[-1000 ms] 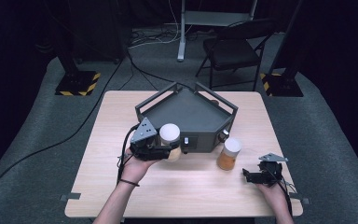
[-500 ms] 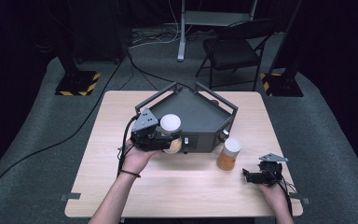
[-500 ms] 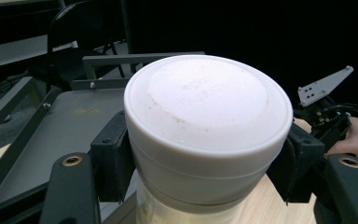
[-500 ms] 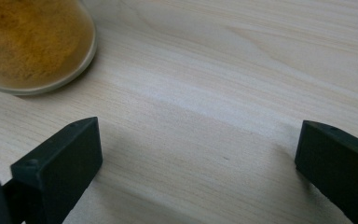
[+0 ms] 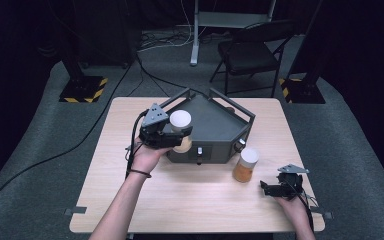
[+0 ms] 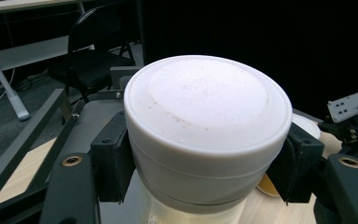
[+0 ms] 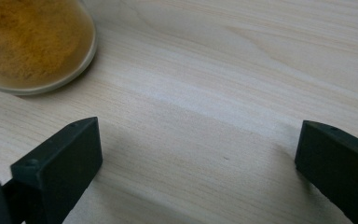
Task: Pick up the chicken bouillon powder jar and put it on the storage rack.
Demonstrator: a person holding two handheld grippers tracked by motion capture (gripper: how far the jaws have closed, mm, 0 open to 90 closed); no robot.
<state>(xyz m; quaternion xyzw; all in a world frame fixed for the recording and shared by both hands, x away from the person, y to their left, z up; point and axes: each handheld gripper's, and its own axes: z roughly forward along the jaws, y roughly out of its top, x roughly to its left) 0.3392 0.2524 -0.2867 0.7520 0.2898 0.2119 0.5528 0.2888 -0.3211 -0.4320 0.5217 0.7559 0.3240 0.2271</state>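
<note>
A jar with a white lid (image 5: pixel 180 119) and pale contents is held off the table by my left gripper (image 5: pixel 176 136), at the front left corner of a dark grey tray (image 5: pixel 220 125). In the left gripper view the black jaws press both sides of the jar (image 6: pixel 207 107) just under its lid, with the left gripper (image 6: pixel 207 163) shut on it. A second jar (image 5: pixel 244 165) with orange powder stands on the table in front of the tray's right end. My right gripper (image 5: pixel 267 189) rests low on the table to its right, open; its wide-apart jaws (image 7: pixel 196 154) frame bare wood, the orange jar (image 7: pixel 32 42) beyond.
The tray has raised rails and a knob (image 5: pixel 199 150) on its front wall. The wooden table (image 5: pixel 190 200) is bare along the front. A folding chair (image 5: pixel 250 50) and stand bases sit on the floor behind the table.
My left gripper has carried the white-lidded jar away from the person, toward the tray's front left corner. The right gripper and the orange jar have stayed put.
</note>
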